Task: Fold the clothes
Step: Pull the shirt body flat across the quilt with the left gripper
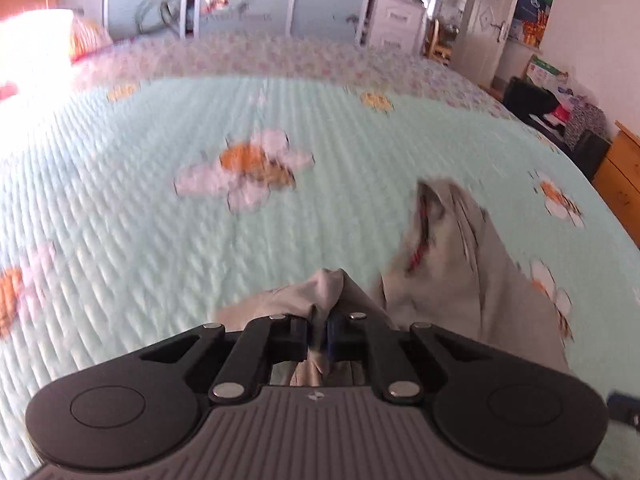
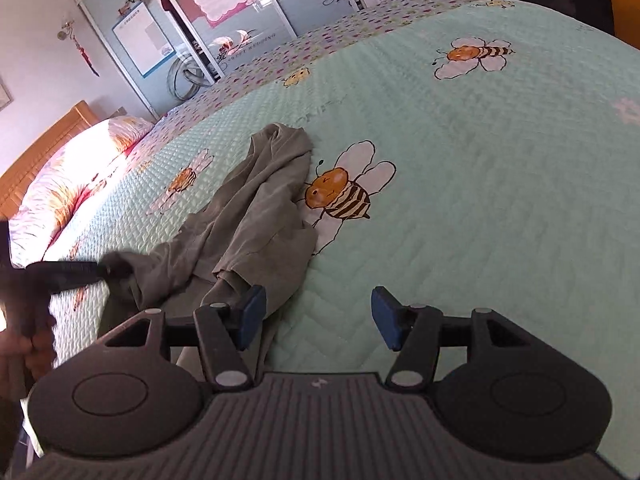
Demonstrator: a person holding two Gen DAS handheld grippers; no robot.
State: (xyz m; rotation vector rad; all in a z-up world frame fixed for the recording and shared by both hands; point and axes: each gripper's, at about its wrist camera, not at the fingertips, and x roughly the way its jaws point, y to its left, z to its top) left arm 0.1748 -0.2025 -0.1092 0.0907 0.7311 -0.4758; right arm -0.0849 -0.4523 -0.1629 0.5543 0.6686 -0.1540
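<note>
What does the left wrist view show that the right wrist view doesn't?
Only the left wrist view shows the left tongs pinching a bunch of the grey garment up close. Only the right wrist view shows the right tongs open with nothing between the pads, and the garment's whole crumpled spread. Both show the garment on the bee-print quilt.

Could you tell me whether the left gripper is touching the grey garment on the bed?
Touching. In the left wrist view the left gripper is shut on a bunched fold of the grey garment, with cloth pinched between its blue pads.
</note>
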